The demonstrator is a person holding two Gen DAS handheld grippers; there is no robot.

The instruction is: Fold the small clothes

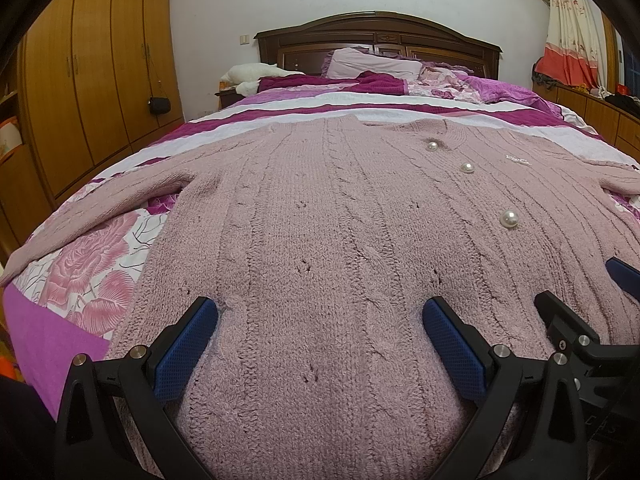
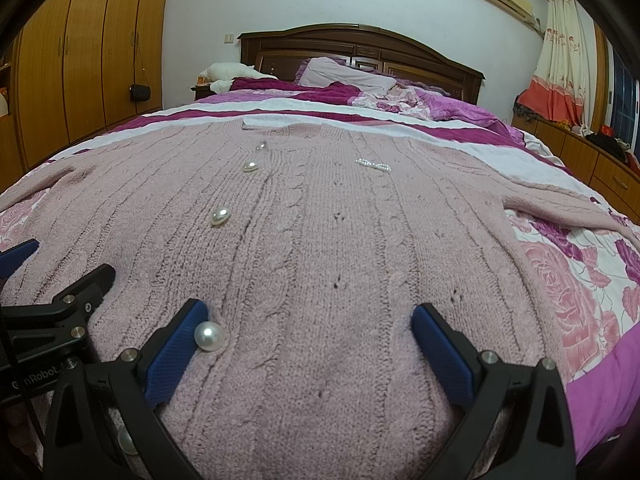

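Note:
A pink cable-knit cardigan [image 1: 320,208] with pearl buttons [image 1: 509,219] lies flat and spread out on the bed, sleeves out to both sides; it also shows in the right wrist view [image 2: 340,232]. My left gripper [image 1: 320,312] is open, its blue pads resting on the knit near the bottom hem, left of the button line. My right gripper [image 2: 310,316] is open over the hem on the right half, its left pad touching a pearl button [image 2: 209,335]. Each gripper shows at the edge of the other's view.
The bed carries a floral purple and white cover [image 2: 560,280], with pillows [image 1: 372,62] and a dark headboard [image 1: 380,36] at the far end. Wooden wardrobes [image 1: 88,80] stand on the left, a low cabinet [image 2: 600,160] and curtain on the right.

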